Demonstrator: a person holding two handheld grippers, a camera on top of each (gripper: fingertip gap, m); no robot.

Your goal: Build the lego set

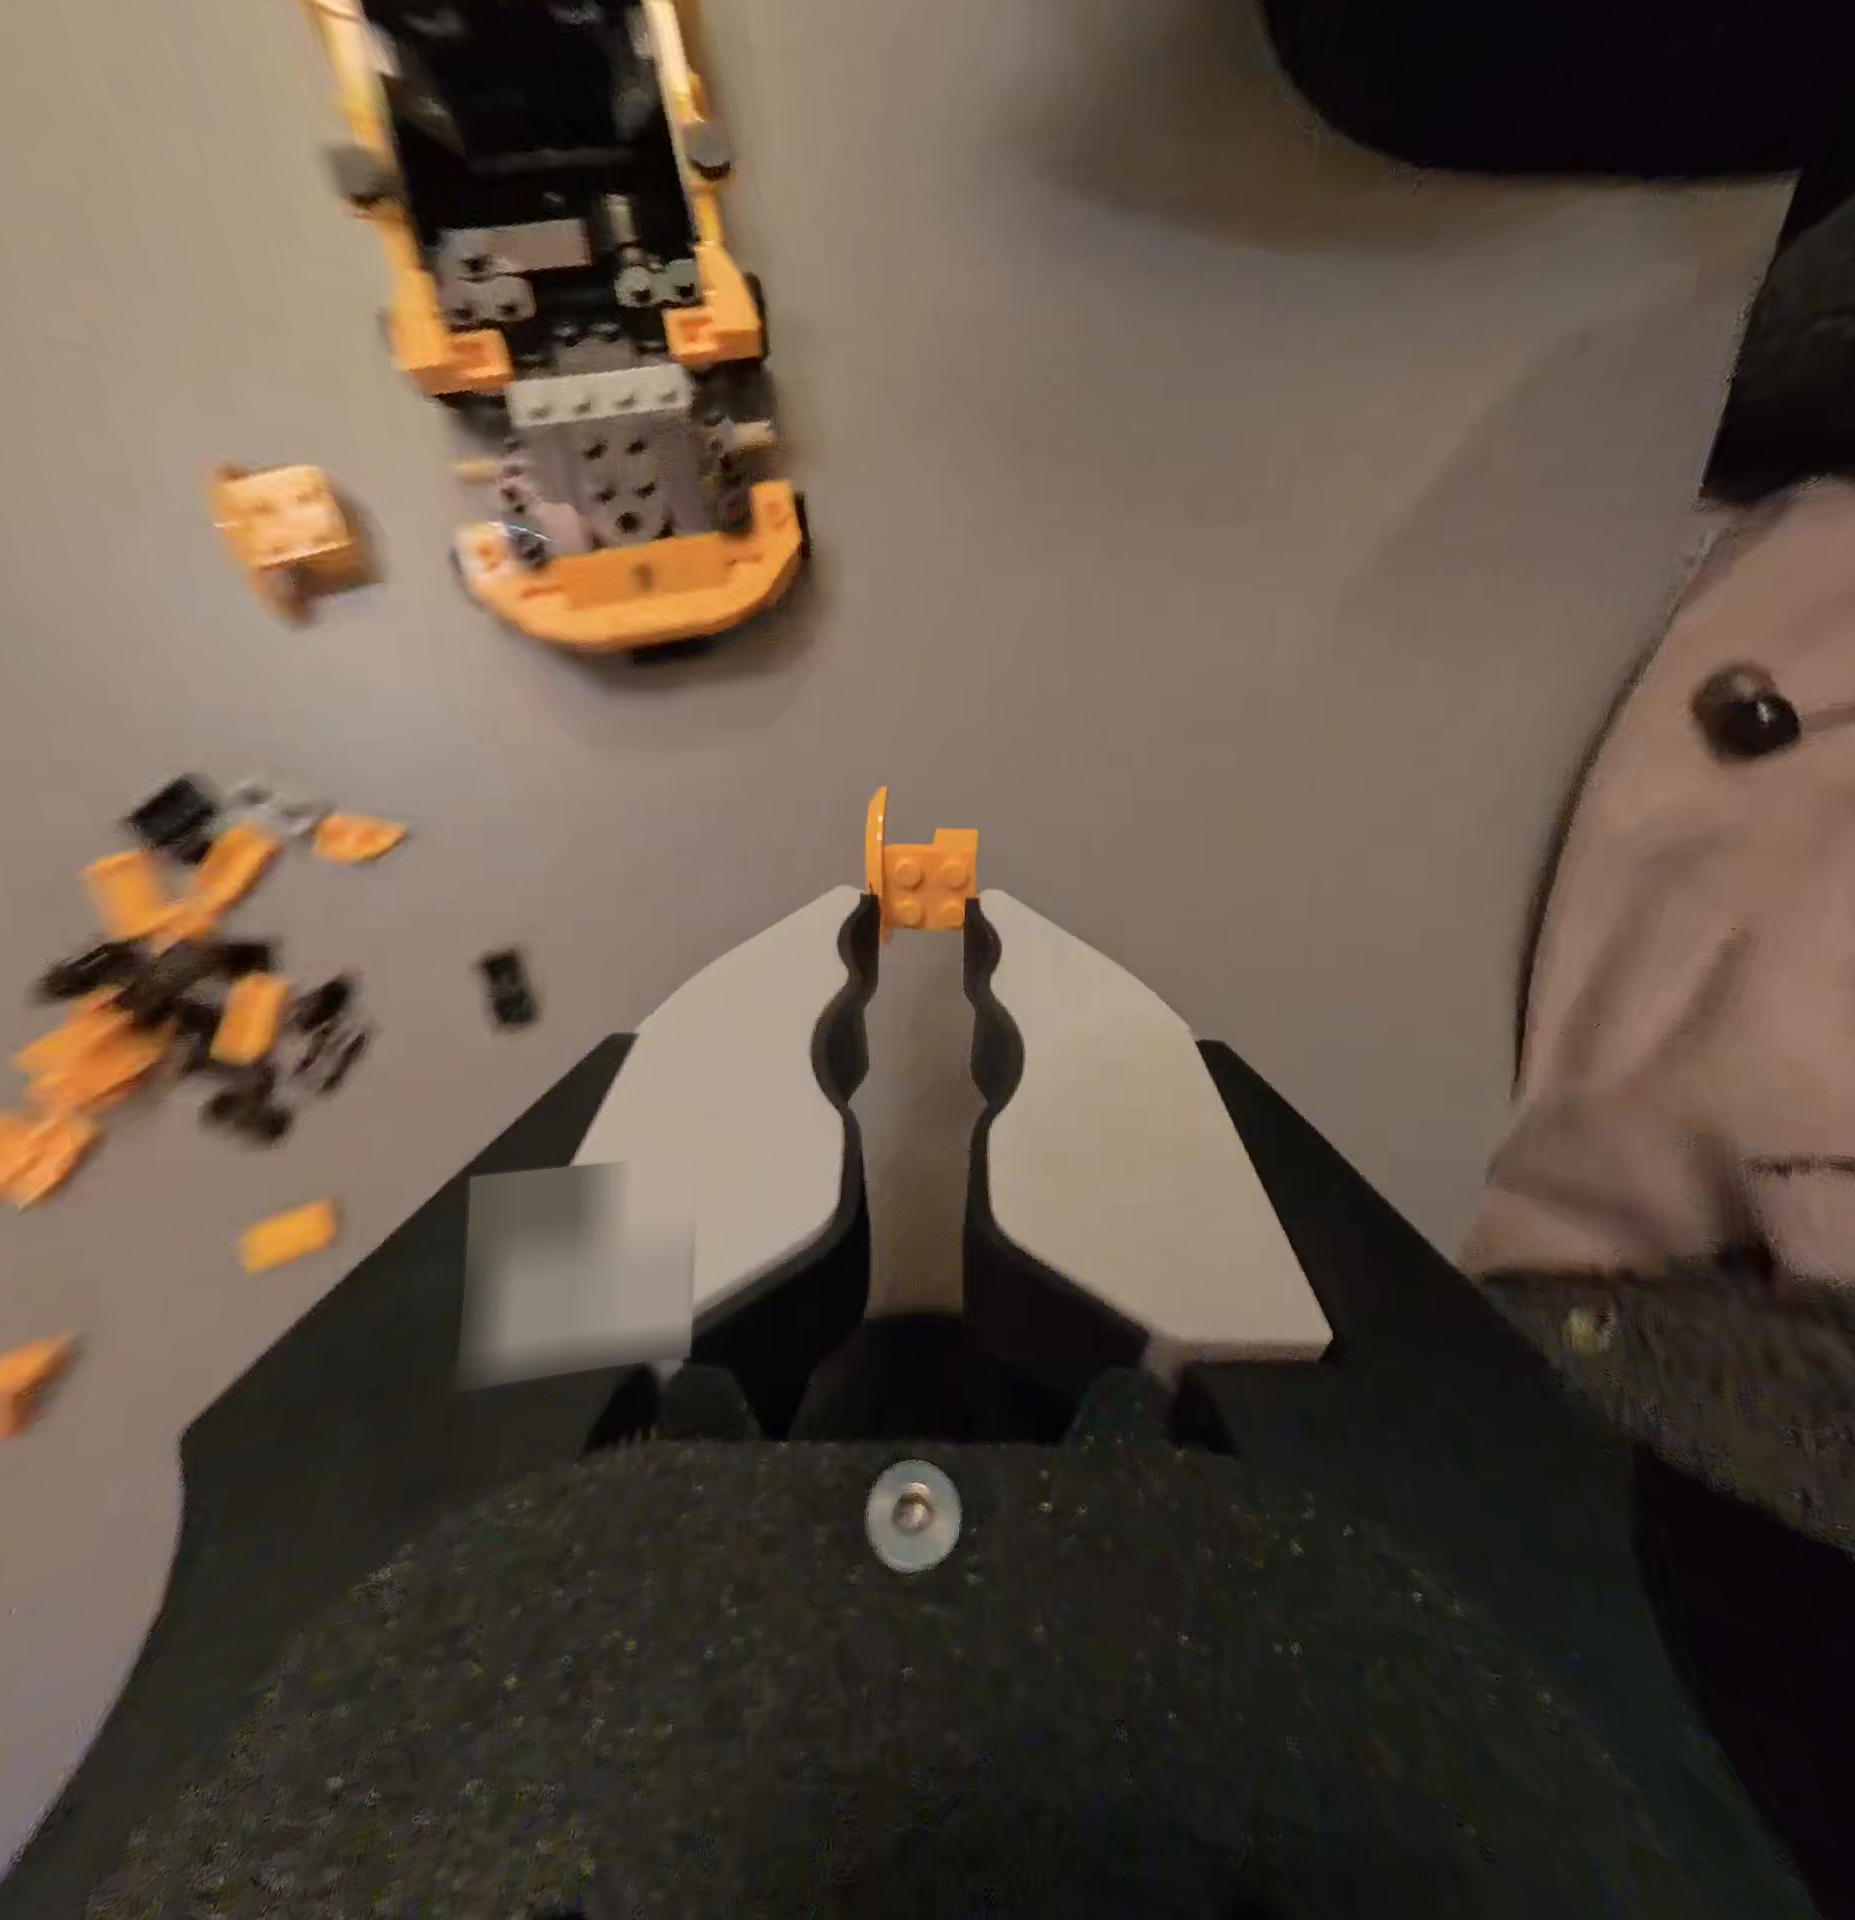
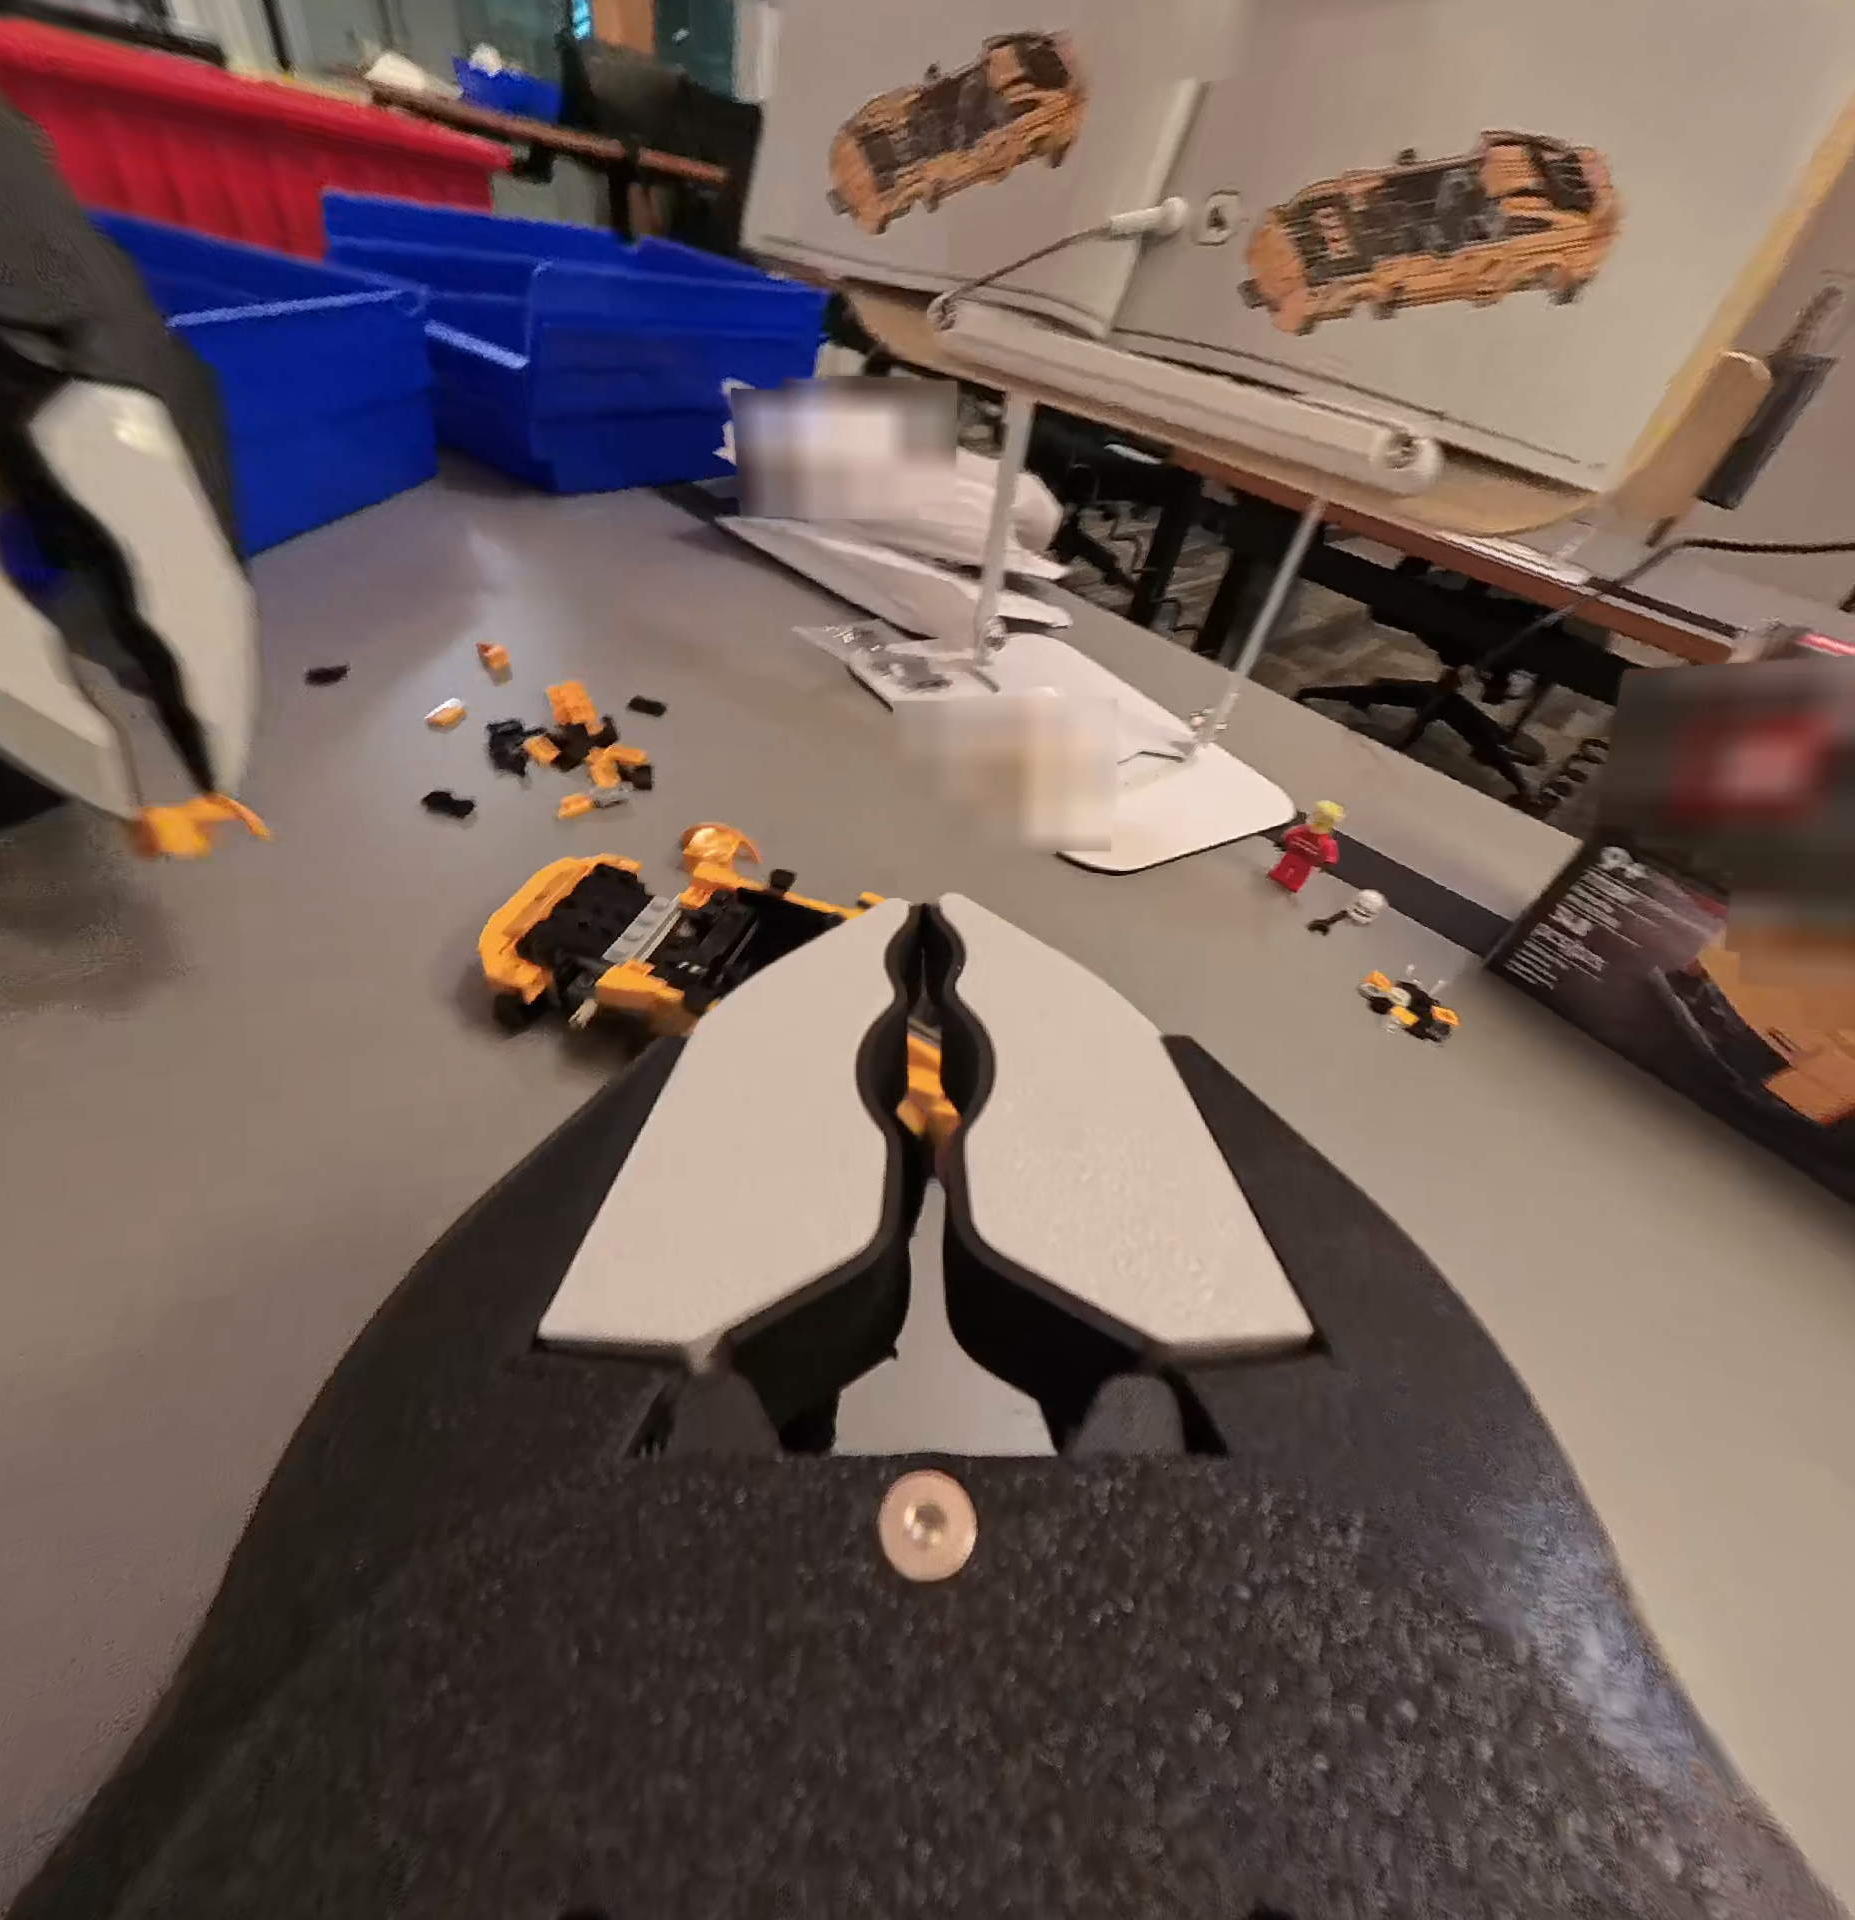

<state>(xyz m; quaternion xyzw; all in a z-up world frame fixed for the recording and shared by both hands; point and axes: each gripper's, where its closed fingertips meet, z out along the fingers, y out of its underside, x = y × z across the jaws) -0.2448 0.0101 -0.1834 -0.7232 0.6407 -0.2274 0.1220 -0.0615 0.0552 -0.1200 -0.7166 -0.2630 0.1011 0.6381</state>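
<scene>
Grey table (image 2: 279,1143) carries the half-built orange-and-black brick car (image 2: 632,951), with a loose scatter of orange and black pieces (image 2: 564,743) beyond it. Left gripper (image 1: 921,904) holds its jaws narrowly apart, clamped on a small orange studded fender piece (image 1: 928,878) above the table. Right gripper (image 2: 928,914) has jaws closed together, apparently empty, in front of the car.

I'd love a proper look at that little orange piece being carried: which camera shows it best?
The left wrist view: the orange mudguard piece sits sharp and centred in the left tongs, studs facing the camera. In the right wrist view it appears only at the far left, small and blurred.
</scene>
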